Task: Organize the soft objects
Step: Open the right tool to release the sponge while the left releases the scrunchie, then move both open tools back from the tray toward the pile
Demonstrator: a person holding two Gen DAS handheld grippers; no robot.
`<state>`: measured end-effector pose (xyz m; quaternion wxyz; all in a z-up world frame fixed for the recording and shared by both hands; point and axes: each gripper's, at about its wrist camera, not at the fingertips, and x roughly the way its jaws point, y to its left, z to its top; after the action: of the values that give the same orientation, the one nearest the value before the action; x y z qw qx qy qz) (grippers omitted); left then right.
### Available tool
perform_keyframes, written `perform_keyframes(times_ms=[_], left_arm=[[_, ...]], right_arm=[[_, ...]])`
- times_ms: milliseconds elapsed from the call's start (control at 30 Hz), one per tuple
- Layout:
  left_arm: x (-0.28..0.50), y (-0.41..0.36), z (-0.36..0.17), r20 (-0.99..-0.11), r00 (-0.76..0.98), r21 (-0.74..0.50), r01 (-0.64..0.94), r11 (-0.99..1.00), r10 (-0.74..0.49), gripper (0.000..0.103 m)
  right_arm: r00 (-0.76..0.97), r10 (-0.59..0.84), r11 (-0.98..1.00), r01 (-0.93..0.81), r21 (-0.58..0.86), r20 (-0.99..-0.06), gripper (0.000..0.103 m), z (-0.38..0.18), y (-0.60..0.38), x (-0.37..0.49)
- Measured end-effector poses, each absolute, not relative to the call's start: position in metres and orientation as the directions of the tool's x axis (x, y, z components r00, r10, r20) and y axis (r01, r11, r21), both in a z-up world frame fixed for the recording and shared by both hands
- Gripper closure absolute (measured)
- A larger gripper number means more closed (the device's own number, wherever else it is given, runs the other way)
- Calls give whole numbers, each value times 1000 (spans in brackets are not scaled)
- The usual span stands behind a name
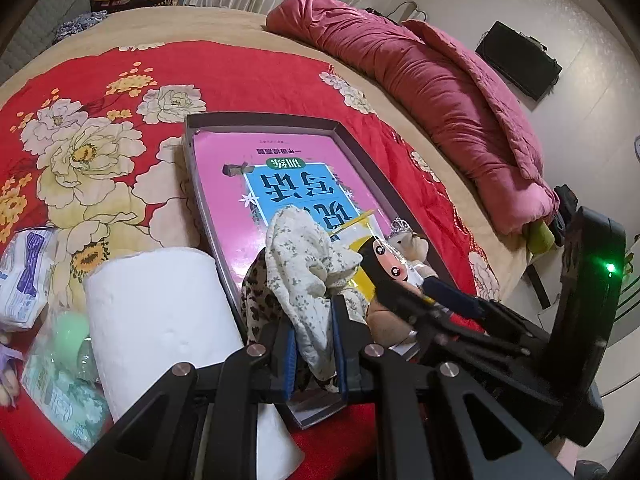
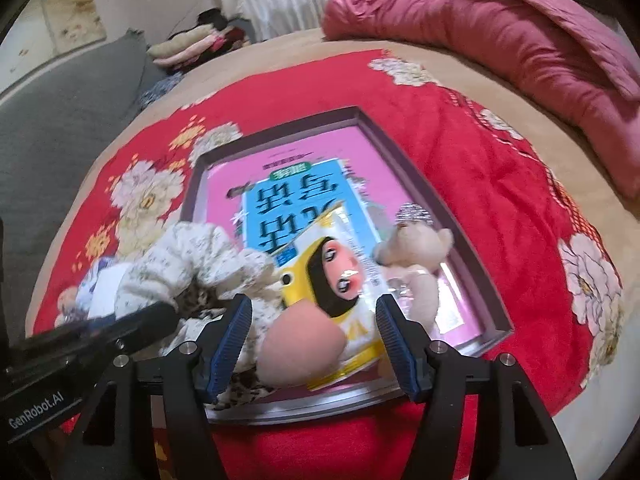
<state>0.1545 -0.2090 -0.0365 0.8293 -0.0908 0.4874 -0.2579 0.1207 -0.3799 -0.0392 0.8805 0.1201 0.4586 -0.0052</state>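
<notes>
Floral cloth [image 1: 304, 276] hides the book cover [image 1: 256, 184] ahead of the left jaws; the right view is motion-blurred.

a home bedroom: bed [image 1: 248, 28] with floral red blanket [image 1: 100, 92], pink quilt [image 1: 432, 92]

Both fisheye views sit close above the bed [image 1: 248, 76], looking forward and down along their own fingers. The left wrist view faces the shallow box [image 1: 264, 128] from its near left corner; the right wrist view faces it from the near edge. Both share the box [image 2: 400, 148], the pink book [image 1: 224, 184] and the pink quilt [image 2: 500, 32].
</notes>
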Motion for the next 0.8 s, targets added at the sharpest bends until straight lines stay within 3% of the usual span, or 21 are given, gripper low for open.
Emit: perform_keyframes(times_ms=[167,433,567,667,800], left_arm=[[153,-206,-34,-755,411,-398,331,855,-510,62],[151,-206,-27,-748,430,-382,344,858,-505,60],[147,-207,-25,-749,438,-371,345,862,-497,51],[144,-209,-23,-751,444,-351,358,865,-489,50],[139,-213,-17,-751,455,-322,381,867,-479,48]], right_arm=[[610,78,951,192,243,-789,37,-36,-397,116],[612,68,924,259,280,-788,37,-38,-414,113],[607,60,925,264,272,-793,37,-40,-413,113],[611,58,923,269,276,-790,36,-40,-414,113],[618,61,918,274,287,-784,28,-41,-416,114]])
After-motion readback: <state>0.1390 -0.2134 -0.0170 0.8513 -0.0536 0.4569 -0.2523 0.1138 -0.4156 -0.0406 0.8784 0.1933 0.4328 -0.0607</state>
